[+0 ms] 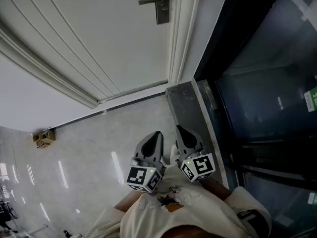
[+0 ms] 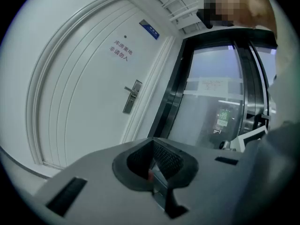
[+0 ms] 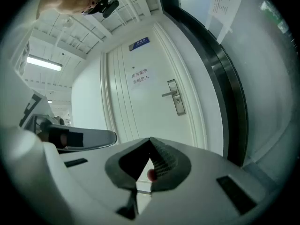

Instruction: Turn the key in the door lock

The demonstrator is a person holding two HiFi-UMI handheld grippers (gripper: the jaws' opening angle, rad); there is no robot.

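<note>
The white door (image 1: 99,38) stands shut ahead, with its metal lever handle and lock plate (image 1: 161,4) at the top of the head view. That plate also shows as the lock plate (image 2: 132,96) and the lock plate (image 3: 176,97). No key shows in any view. My left gripper (image 1: 154,135) and right gripper (image 1: 182,130) are held side by side close to the body, well short of the door. The left gripper (image 2: 152,143) has its jaws together with nothing held. The right gripper (image 3: 150,142) is likewise shut and empty.
A dark-framed glass partition (image 1: 262,83) runs along the right of the door. A dark stone sill (image 1: 188,108) lies at its foot. A small brown doorstop (image 1: 43,138) sits on the pale glossy floor at the left. The door carries a paper notice (image 2: 119,51) and a blue sign (image 2: 149,29).
</note>
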